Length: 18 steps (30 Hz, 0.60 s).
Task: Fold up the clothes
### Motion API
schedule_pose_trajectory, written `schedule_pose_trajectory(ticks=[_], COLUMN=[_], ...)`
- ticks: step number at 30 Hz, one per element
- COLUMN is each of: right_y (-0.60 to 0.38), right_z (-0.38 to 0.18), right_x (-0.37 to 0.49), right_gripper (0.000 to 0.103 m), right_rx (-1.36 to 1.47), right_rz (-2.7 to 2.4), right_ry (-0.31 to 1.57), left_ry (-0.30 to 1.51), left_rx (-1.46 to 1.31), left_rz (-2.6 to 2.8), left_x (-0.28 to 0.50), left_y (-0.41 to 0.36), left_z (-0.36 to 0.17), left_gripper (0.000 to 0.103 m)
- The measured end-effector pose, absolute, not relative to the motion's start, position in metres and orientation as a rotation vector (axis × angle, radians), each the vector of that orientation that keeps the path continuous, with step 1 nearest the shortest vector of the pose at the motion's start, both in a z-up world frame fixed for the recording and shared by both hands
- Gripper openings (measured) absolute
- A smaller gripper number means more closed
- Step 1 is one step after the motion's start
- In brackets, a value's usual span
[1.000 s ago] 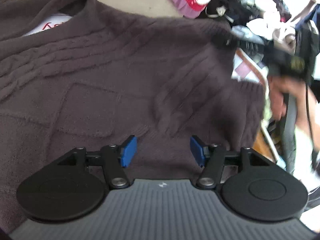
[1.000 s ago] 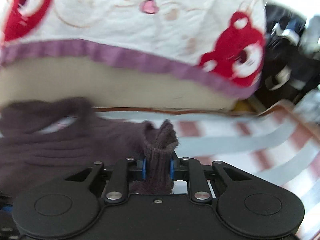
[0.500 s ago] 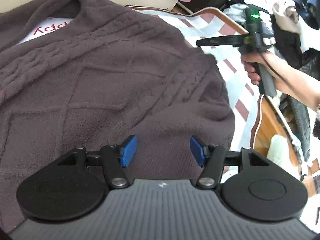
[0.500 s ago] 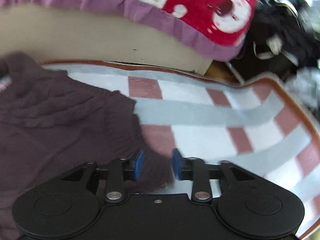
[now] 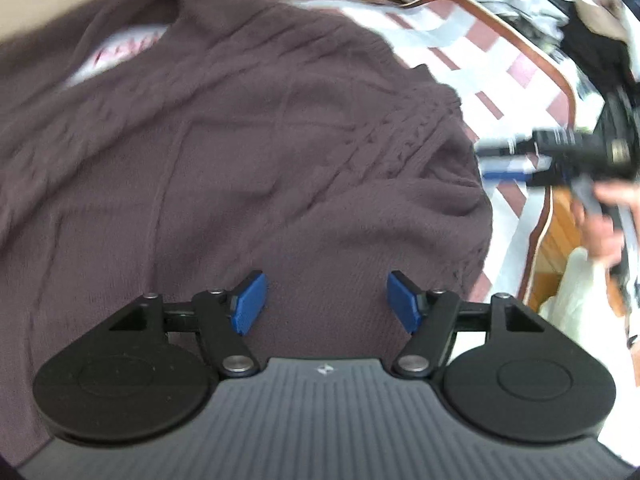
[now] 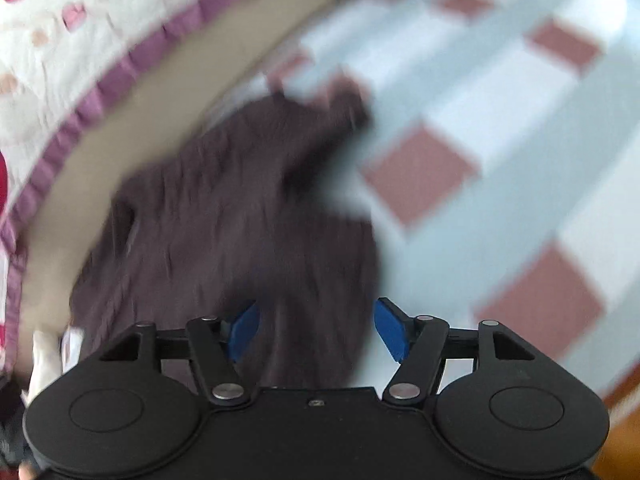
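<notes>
- The dark brown cable-knit sweater [image 5: 248,152] lies spread on the checked sheet [image 5: 472,52]; its neck label [image 5: 120,50] is too blurred to read.
- Left gripper [image 5: 326,300] hovers over it, jaws opening, pinching nothing.
- Right gripper [image 6: 316,328], at the sweater's right edge, jaws opening, empty.

The sweater [image 5: 248,152] was a dark brown cable knit, soft and matt. The checked cloth [image 6: 500,152] beneath it looked smooth and flat-woven. The left gripper [image 5: 324,300] had matt black plastic arms, blue pads [image 5: 249,302] (apparently rubbery) and bright metal rivets.
</notes>
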State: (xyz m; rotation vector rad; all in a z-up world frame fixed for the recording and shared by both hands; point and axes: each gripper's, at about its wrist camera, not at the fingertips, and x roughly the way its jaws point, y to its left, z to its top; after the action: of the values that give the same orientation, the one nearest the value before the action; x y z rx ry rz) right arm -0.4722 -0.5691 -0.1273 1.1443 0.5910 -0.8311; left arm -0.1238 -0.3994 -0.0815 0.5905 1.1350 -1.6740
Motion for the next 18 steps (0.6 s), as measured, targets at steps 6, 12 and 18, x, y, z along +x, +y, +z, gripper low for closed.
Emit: schedule_pose_trajectory(ticks=[6, 12, 18], right_y=[-0.536, -0.524, -0.522], right_z=[-0.130, -0.060, -0.074], right_x=[-0.442, -0.440, -0.455], right_gripper=[0.023, 0.010, 0.009], right_rx=[0.981, 0.741, 0.598], right_rz=[-0.836, -1.068, -1.206], right_ry=[0.594, 0.621, 0.854], left_ry=[0.980, 0.973, 1.040], left_rx=[0.636, 0.582, 0.591], left_rz=[-1.614, -1.530, -1.451], left_x=[-0.122, -0.091, -0.067], left_y=[-0.361, -0.332, -0.314], left_z=[-0.065, -0.052, -0.062], left_gripper=[0.066, 0.066, 0.066])
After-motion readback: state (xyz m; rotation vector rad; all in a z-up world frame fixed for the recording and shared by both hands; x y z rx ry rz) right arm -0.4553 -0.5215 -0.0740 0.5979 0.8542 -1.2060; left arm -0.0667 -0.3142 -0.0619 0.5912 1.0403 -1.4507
